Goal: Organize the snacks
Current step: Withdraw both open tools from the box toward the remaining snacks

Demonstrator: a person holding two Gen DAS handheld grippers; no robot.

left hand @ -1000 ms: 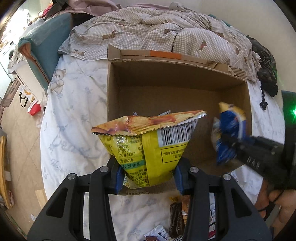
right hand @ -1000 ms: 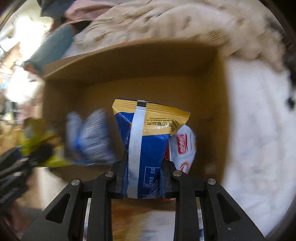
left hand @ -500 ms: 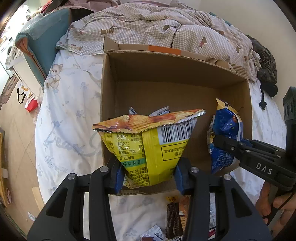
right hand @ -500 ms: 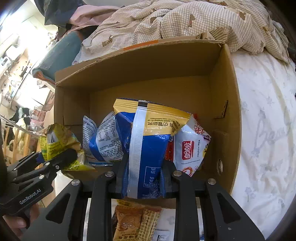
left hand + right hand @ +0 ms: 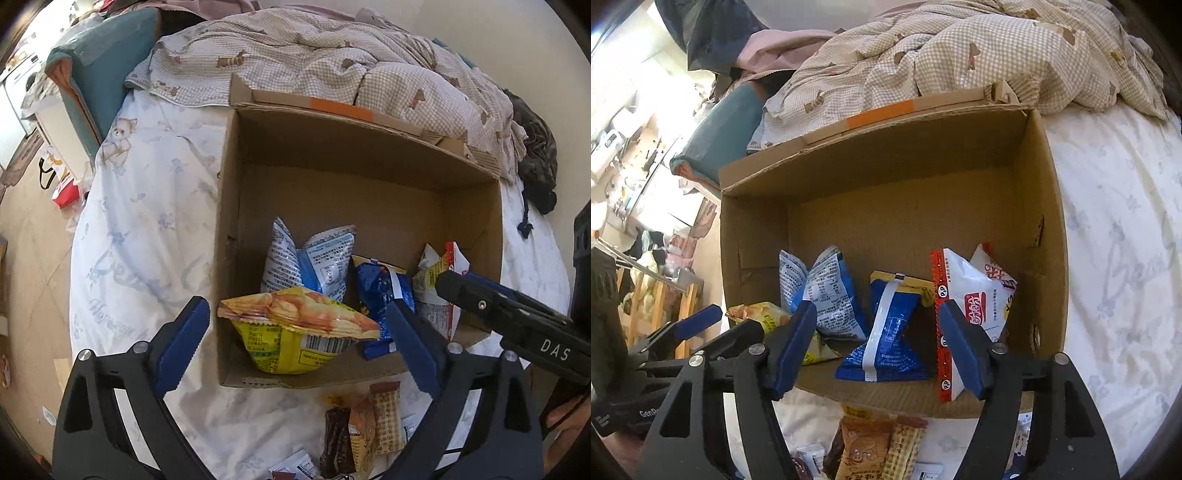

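Bedding fills the scene: a white printed bed sheet [image 5: 147, 229] with a checked quilt [image 5: 332, 70] bunched behind a cardboard box [image 5: 236, 206] that sits open on the bed. Both grippers hover at the box's near wall, and both have just let go. The left gripper [image 5: 295, 339] had been clamped on the yellow chip bag [image 5: 291, 332]; its jaws have just been opening and now stand wide, the pads clear of the bag, which lies tipped in the box's near left corner. The right gripper [image 5: 879, 343] had been squeezing the blue snack bag [image 5: 890, 332]; its jaws have likewise just been opening, and that bag now stands on the box floor between them, untouched. Inside the box it sits between a pale blue-and-white bag [image 5: 820, 291] toward the left wall and a red-and-white bag [image 5: 967, 295] by the right wall. So two more snacks appear delivered, four in the box altogether. Outside, just beyond the box's near wall, several small wrapped snacks [image 5: 369, 428] lie on the sheet, so the sorting looks unfinished; those would likely be the next pickups once both grippers draw back.
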